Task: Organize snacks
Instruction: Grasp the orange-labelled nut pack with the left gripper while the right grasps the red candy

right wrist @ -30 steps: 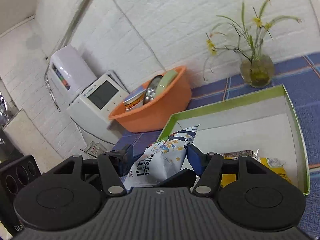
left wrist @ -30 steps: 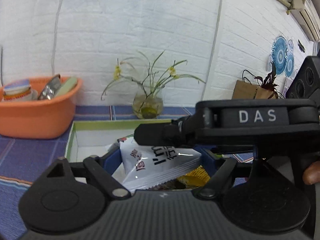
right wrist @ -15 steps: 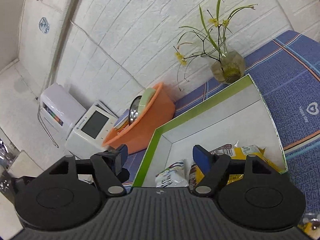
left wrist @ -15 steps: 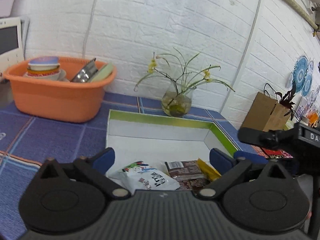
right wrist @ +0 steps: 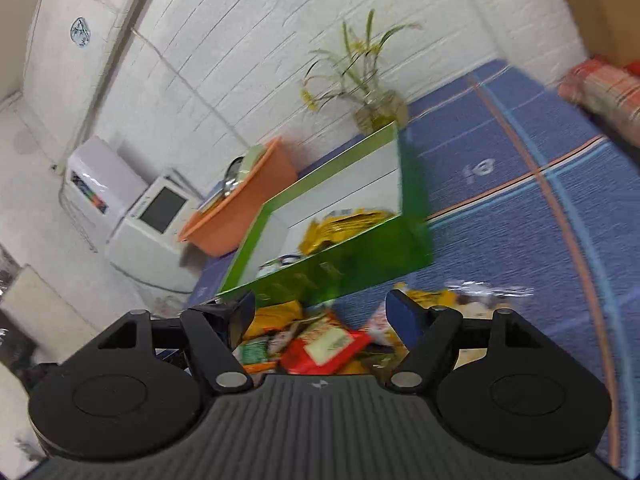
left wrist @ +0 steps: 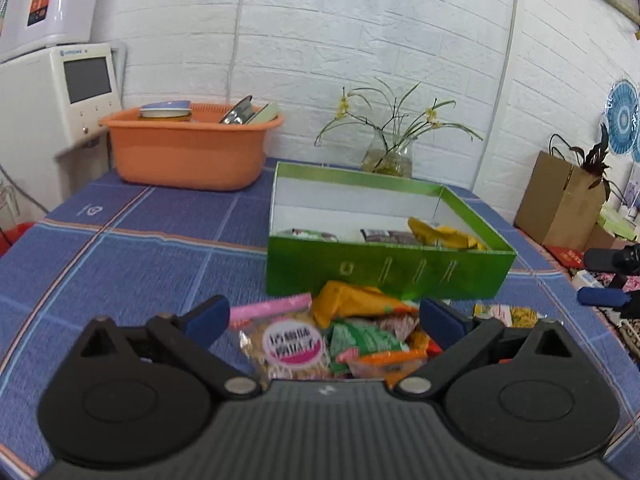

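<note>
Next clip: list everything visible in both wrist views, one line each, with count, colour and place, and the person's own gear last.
box: one, green outside, white inside, middle of the table.
packets in the box: at least three, yellow, brown, green-white, along its near wall.
snack pile: many packets, mixed colours, on the cloth in front of the box.
basin: one, orange, holding dishes, back left.
vase: one, clear glass with green stems, behind the box.
tablecloth: one, blue plaid, over the table.
appliance: one, white with a screen, far left.
paper bag: one, brown, far right.
left gripper: fingers open, above the pile.
right gripper: fingers open, above the pile; view blurred.
</note>
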Demonstrator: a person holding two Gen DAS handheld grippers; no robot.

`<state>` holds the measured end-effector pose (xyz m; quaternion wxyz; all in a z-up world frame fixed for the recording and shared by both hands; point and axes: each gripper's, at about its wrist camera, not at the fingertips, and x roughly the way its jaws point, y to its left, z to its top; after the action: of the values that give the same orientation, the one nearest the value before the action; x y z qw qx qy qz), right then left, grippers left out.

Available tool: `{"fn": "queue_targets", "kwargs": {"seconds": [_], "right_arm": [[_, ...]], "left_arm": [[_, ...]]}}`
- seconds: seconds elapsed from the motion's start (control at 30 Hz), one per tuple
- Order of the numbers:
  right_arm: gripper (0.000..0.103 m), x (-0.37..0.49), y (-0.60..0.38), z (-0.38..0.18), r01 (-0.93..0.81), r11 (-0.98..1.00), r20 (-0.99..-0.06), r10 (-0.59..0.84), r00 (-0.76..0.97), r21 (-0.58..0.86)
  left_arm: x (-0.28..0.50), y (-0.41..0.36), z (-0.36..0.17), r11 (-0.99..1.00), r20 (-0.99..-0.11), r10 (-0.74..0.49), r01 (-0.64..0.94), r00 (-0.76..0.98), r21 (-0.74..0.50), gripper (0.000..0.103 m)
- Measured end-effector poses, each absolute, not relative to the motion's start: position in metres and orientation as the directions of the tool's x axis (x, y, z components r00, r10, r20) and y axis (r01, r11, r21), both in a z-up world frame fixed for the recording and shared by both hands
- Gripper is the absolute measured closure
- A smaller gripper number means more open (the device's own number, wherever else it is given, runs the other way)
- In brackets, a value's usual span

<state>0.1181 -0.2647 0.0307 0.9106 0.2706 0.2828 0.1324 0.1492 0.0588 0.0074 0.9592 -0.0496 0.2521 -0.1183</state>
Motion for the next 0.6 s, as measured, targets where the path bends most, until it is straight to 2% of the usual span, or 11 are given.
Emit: {"fn": "queue_targets", "kwargs": {"seconds": [0.13,0.23,0.4,0.5,0.6], "right_arm": [[0.000,0.073,-0.256,0.017,-0.035,0.899,-0.409,0.232,0.882,0.436],[0.000,0.050,-0.248,-0.004,0.014,0.904,-0.403,0.177,0.898,0.428],[0.000,0.049,-0.233,-0.027,0.038,0.868,-0.448,0.218,0.867,0.495],[0.000,0.062,-0.218,-0.032,0.041,0.904,-0.488,0.191,0.852,0.425],[0.000,0.069,-0.208,-0.039,0.097,0.945,-0.532,0.090,0.842,0.313]], "left_arm": [[0.136,0.033,-0.012,0.985,-0.494,-0.166,0.167,0.854,-0.043,0.003],[0.133,0.019,-0.022,0.982,-0.504,-0.155,0.190,0.849,0.017,0.003],[0.140,0.003,-0.039,0.972,-0.562,-0.181,0.235,0.807,0.025,0.003],[0.145,-0.003,-0.049,0.972,-0.587,-0.173,0.234,0.791,0.029,0.003],[0.146,-0.002,-0.053,0.972,-0.594,-0.190,0.235,0.782,-0.002,0.003]]}}
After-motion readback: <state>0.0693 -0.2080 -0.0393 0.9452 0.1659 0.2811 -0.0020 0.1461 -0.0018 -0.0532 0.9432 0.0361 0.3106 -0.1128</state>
